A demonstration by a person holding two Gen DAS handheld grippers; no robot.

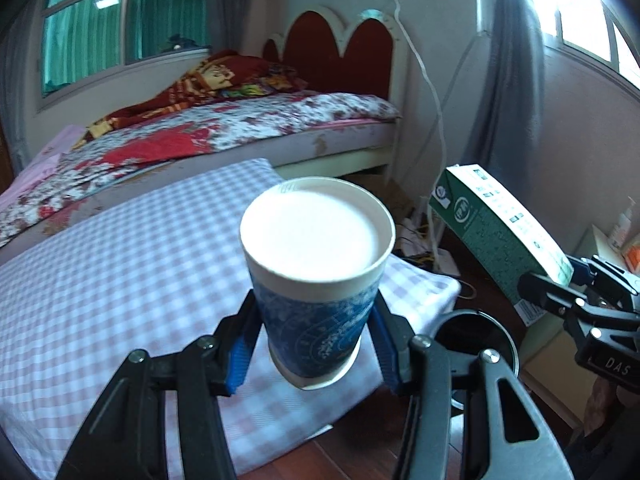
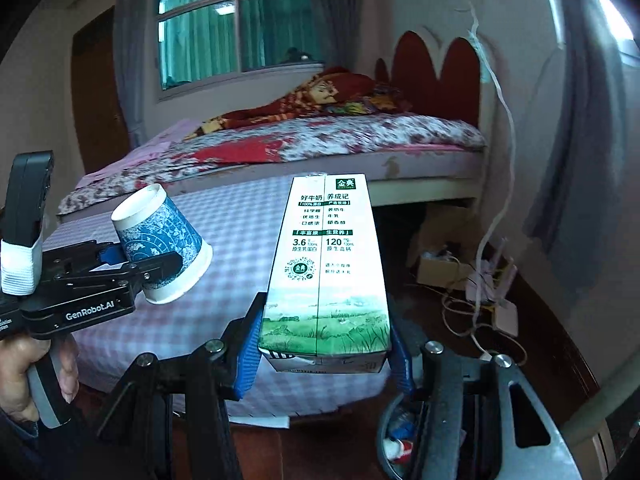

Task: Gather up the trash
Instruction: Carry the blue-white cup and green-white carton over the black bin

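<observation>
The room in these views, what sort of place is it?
Most likely a bedroom in a home: a bed with a floral cover and a red scalloped headboard, a curtained window, and a low checked mattress on the floor beside the bed.

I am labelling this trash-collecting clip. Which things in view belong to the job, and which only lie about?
Job:
- paper cup, held in the left gripper
- milk carton, held in the right gripper
- trash bin, with trash inside

Lying about:
- bed
- checked cloth
- cables on the floor
</observation>
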